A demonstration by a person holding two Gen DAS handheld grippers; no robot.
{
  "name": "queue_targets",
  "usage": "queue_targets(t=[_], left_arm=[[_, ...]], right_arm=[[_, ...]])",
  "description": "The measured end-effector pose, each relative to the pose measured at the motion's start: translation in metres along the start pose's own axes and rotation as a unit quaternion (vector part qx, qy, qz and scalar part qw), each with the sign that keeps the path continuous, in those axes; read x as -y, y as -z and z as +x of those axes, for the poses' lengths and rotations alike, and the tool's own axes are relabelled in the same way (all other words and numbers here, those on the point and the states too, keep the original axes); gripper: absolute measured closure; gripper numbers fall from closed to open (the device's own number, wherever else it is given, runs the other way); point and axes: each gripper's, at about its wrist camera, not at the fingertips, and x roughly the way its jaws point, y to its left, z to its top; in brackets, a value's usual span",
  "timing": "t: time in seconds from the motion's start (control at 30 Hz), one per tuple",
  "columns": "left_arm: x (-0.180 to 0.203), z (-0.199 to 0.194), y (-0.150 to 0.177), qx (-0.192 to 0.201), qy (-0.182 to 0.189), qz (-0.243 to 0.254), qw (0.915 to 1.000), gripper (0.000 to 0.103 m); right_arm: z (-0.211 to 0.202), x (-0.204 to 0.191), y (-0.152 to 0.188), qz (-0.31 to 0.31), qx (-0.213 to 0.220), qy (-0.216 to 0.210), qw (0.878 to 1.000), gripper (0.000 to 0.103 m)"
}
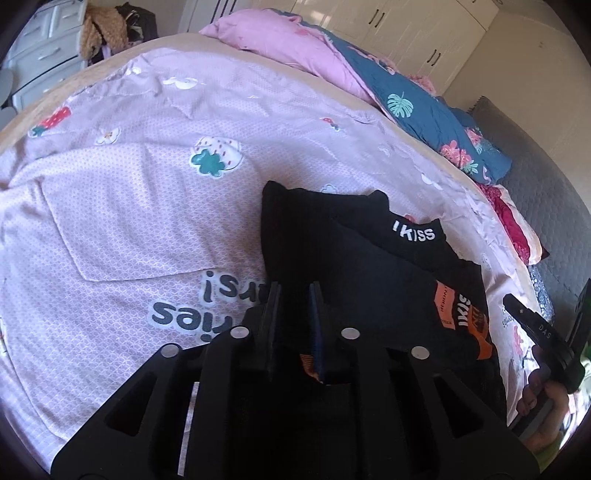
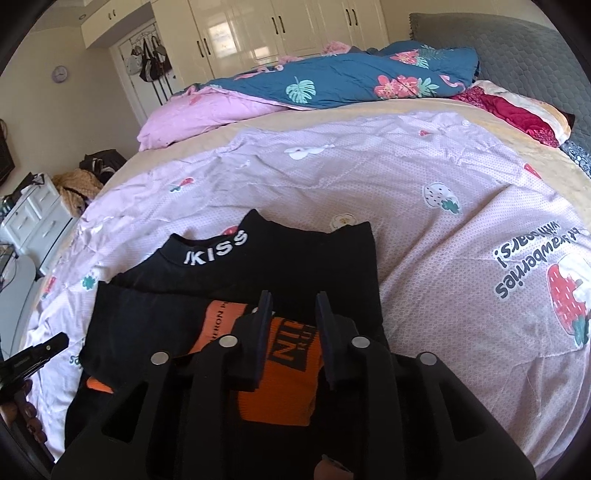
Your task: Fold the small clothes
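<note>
A black top [image 2: 280, 266] with white "IKISS" lettering on its collar and an orange printed panel lies partly folded on the pink strawberry-print bedcover [image 2: 424, 229], directly ahead of and beneath both hand-held tools. In the right wrist view, the right gripper [image 2: 293, 306] hangs just above the orange panel with its two pads a clear gap apart; the orange cloth shows through the gap below them and neither pad presses on it. In the left wrist view, the left gripper [image 1: 295, 299] sits over the near left part of the same garment, its pads standing a narrow slot apart; dark cloth lies behind the slot, and no fold can be seen pinched in it. To the right of the left gripper, at the picture's edge, the right tool shows as a black bar with a hand [image 1: 543, 406] around it. Beyond the top, further ahead of both grippers, a blue floral quilt [image 2: 351, 85] with a pink underside is bunched on the bed, with white wardrobe doors [image 2: 280, 33] behind it and a white chest of drawers [image 1: 40, 48] off to the left.
</note>
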Motion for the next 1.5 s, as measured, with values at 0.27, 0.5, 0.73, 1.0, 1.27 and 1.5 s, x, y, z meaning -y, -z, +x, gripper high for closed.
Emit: queue_targets(t=[0.27,0.5,0.73,1.0,1.27,1.5], left_arm=[[0.019,0.004,0.004,0.002,0.014,0.013,0.9998,0.046],[0.035,0.009,0.008,0.002,0.019,0.026,0.9995,0.018],[0.050,0.015,0.013,-0.002,0.017,0.056,0.9983,0.018],[0.064,0.029,0.019,-0.019,0.010,0.084,0.9962,0.034],[0.071,0.045,0.028,-0.053,0.009,0.108,0.9927,0.088],[0.067,0.054,0.034,-0.073,-0.001,0.109,0.9914,0.088]], right_arm=[[-0.010,-0.012,0.000,-0.016,0.004,-0.021,1.000,0.057],[-0.013,-0.023,0.002,-0.026,0.004,-0.036,0.999,0.032],[-0.011,-0.037,0.009,-0.057,-0.006,-0.041,0.998,0.030],[-0.004,-0.059,0.022,-0.103,-0.029,-0.043,0.993,0.030],[0.009,-0.079,0.040,-0.143,-0.067,-0.057,0.986,0.045],[0.019,-0.085,0.053,-0.167,-0.093,-0.052,0.980,0.048]])
